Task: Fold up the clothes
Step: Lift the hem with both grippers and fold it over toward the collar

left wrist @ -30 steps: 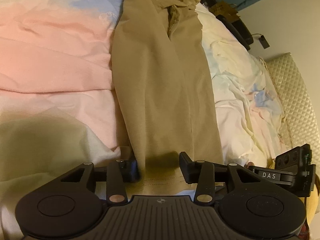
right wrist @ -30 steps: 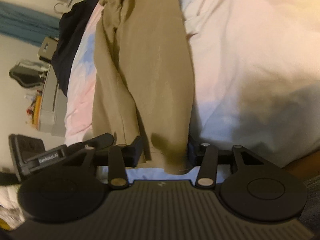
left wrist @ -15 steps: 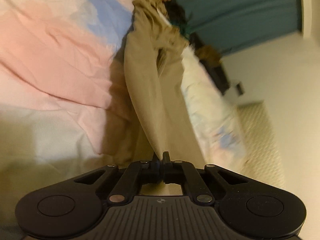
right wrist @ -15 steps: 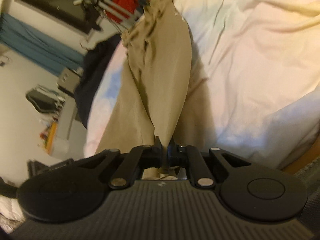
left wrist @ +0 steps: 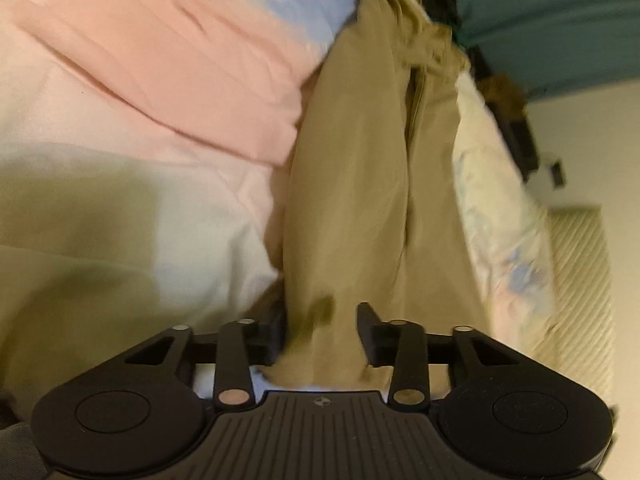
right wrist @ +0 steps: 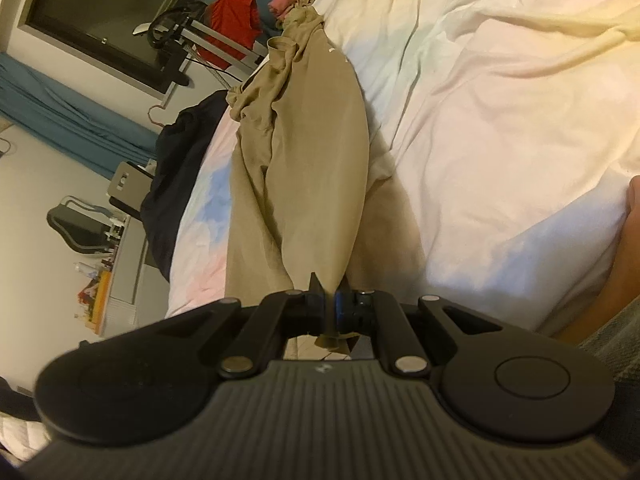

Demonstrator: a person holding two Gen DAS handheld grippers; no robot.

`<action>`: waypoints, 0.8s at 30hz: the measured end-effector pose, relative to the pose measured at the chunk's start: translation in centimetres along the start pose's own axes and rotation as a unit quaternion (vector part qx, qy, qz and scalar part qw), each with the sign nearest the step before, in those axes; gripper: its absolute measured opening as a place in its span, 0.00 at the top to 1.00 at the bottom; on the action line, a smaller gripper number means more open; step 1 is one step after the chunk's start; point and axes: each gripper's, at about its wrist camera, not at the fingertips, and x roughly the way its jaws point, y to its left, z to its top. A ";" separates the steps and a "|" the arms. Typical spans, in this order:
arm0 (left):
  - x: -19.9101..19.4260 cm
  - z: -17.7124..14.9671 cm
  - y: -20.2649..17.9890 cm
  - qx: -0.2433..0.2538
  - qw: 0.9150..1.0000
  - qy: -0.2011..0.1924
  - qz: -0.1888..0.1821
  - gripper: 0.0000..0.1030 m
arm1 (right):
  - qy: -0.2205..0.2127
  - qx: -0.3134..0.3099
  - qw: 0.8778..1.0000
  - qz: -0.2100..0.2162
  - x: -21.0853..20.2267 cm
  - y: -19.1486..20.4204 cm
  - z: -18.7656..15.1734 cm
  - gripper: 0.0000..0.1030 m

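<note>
A pair of tan trousers (left wrist: 368, 168) lies lengthwise on the bed, waistband bunched at the far end; it also shows in the right wrist view (right wrist: 316, 168). My left gripper (left wrist: 322, 330) is open, its fingers either side of the near leg hem, which lies loose between them. My right gripper (right wrist: 330, 302) is shut on the hem of the other leg and holds it lifted above the sheet, the fabric pulled into a taut ridge.
The bed has a pink, blue and cream sheet (left wrist: 140, 92). A dark garment (right wrist: 176, 168) lies at the bed's left edge. A drying rack with red clothes (right wrist: 232, 24), teal curtains (left wrist: 540, 20) and a quilted headboard (left wrist: 580, 280) surround the bed.
Half a second ago both grippers were shut on the hems and lifting. Now the left gripper has opened and its hem has dropped loose; the right gripper still holds and has risen.
</note>
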 end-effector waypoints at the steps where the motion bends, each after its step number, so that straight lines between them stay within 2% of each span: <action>1: 0.2 -0.2 -0.3 0.011 1.000 0.006 0.007 0.59 | -0.001 -0.001 1.000 -0.001 0.0 0.0 0.0 0.92; 6: 0.8 -0.5 -1.1 0.046 0.999 0.010 0.026 0.62 | -0.009 -0.006 1.000 -0.003 -0.2 0.0 -0.3 0.92; 7: 0.9 -0.5 -1.1 0.048 0.998 0.008 0.028 0.67 | -0.010 -0.009 1.000 -0.005 -0.2 0.0 -0.3 0.92; 8: 0.9 -0.3 -1.0 0.049 0.998 0.006 0.031 0.81 | -0.012 -0.011 1.000 -0.006 -0.2 0.0 -0.4 0.92; 9: 0.9 -0.1 -0.8 0.049 0.998 0.003 0.034 0.88 | -0.012 -0.012 1.000 -0.006 -0.2 0.1 -0.4 0.92; 11: 0.5 -0.1 -0.7 0.052 0.998 -0.007 0.030 0.94 | -0.012 -0.009 1.000 -0.004 -0.2 0.1 -0.3 0.92; 16: -3.1 -0.9 -1.3 0.055 0.995 -0.075 -0.033 0.95 | -0.035 0.005 0.999 0.012 -1.4 0.4 0.2 0.92; 21: -8.2 -2.2 -2.1 0.056 0.984 -0.139 -0.095 0.96 | -0.060 -0.004 0.997 0.055 -4.8 2.3 1.0 0.92; 24: -11.2 -3.2 -3.0 0.059 0.978 -0.166 -0.115 0.96 | -0.075 -0.016 0.993 0.091 -7.4 3.8 1.2 0.92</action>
